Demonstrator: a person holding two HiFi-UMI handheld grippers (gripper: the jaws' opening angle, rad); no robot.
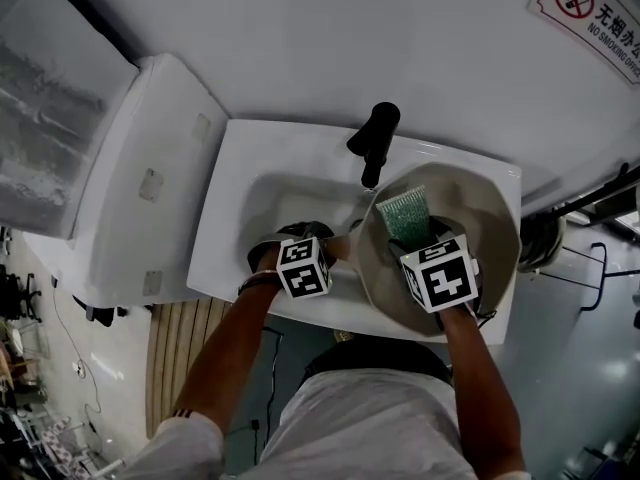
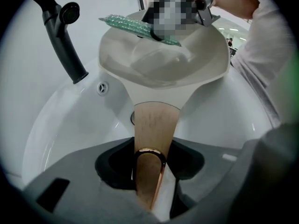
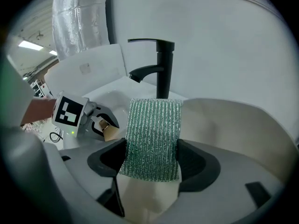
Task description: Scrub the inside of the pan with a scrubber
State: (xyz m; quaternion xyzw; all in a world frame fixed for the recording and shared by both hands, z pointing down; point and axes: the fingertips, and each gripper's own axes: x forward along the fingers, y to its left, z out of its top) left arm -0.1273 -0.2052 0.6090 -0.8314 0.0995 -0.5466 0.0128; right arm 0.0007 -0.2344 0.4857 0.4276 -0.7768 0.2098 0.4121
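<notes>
Scrubber [image 3: 154, 134] clamped in my right gripper [image 3: 152, 160], over pan's [image 2: 163, 64] far side; my left gripper [image 2: 150, 164] grips handle [image 2: 154, 125]. Hold pan steady, press flat, circle far to near.

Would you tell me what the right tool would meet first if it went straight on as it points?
Probably the inside of the pan: the right tool, shut on the scrubber, points down into it, though depth is unclear.
</notes>
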